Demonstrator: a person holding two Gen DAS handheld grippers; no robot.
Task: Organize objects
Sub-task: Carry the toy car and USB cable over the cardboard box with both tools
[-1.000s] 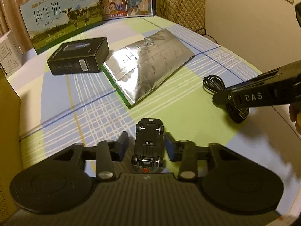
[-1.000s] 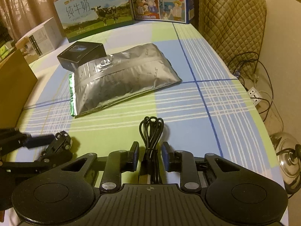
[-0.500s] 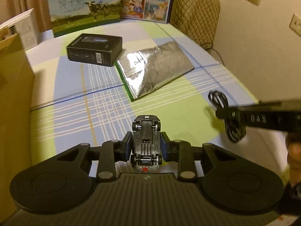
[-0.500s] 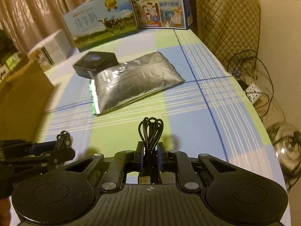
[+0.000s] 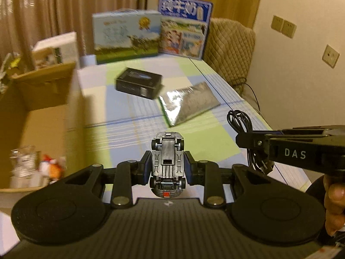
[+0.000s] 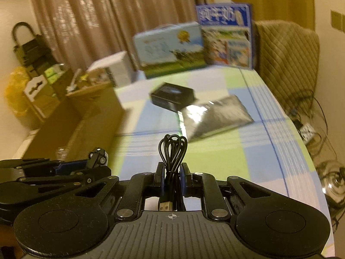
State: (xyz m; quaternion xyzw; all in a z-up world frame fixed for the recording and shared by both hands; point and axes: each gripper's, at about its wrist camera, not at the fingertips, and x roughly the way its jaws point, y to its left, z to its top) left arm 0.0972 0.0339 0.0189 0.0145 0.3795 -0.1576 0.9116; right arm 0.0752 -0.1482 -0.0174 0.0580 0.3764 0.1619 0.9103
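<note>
Your left gripper (image 5: 167,165): clenched on the toy car (image 5: 167,164), pads pressed against both flanks. The car is upside down, chassis and four wheels facing up, nose pointing away from you, held in the air above the near part of the checked tablecloth (image 5: 120,133). In the right wrist view the same gripper (image 6: 94,161) enters from the left edge with the toy car (image 6: 98,157) at its tip.

Your right gripper (image 6: 171,177): clenched on the coiled black cable (image 6: 172,149). The loops stand up beyond the fingers; the USB plug hangs near the gripper body. In the left wrist view that gripper (image 5: 243,139) reaches in from the right, marked "DAS", with the cable (image 5: 240,119) bunched at its tip and your hand (image 5: 334,202) behind it.

Resting on the cloth, mid-table: one black box (image 5: 139,83), and just right of it, nearer you, one silver foil pouch (image 5: 189,102). Motion blur hides whether they touch.

Far end of table: a blue-and-green milk carton case (image 5: 127,36) and a taller blue printed box (image 5: 184,28) just to its right, both standing upright.

Left of the table: an open cardboard box (image 5: 43,116), with small items blurred at its bottom. A white box (image 5: 58,47) sits beyond it.

Right far corner: a quilted chair back (image 5: 230,49).
</note>
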